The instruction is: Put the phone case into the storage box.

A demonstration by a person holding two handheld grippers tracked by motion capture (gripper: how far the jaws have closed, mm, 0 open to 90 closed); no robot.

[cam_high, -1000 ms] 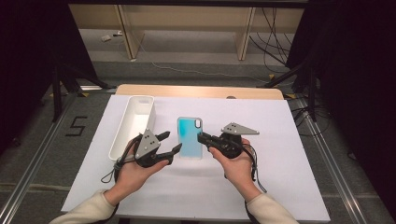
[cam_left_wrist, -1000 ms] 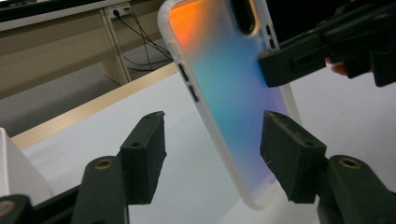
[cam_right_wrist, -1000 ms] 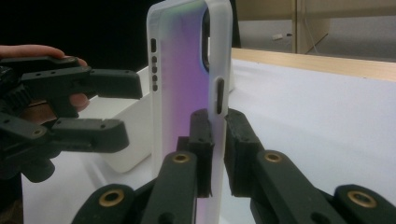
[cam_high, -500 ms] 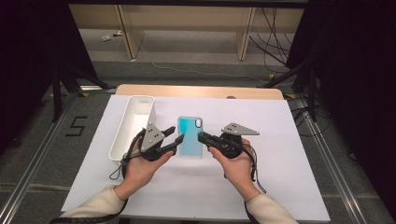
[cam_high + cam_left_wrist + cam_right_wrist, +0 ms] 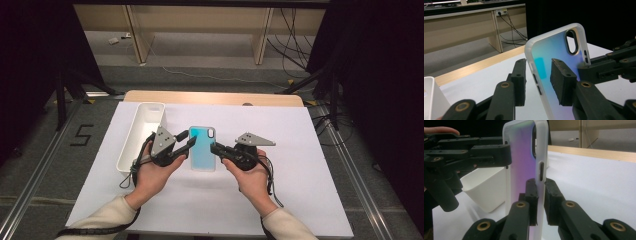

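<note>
A translucent phone case [image 5: 202, 147] with an iridescent teal-blue back is held up over the middle of the white table. My right gripper [image 5: 216, 149] is shut on its right edge, and both pads press the rim just below the side slot [image 5: 540, 200]. In that view the case [image 5: 524, 157] stands upright. My left gripper [image 5: 187, 141] is open at the case's left edge. Its two jaws straddle the rim [image 5: 537, 80] with a gap on each side. The case's camera cut-out [image 5: 571, 42] is at its top.
A long white bin [image 5: 141, 135] lies left of the left hand, close behind that gripper. White table covering [image 5: 300, 150] stretches to the right and front. A wooden table edge [image 5: 210, 97] runs along the back, with floor and cables beyond.
My left gripper has moved right and slightly forward, so its open jaws now straddle the case's left edge. The right gripper and the case have held still.
</note>
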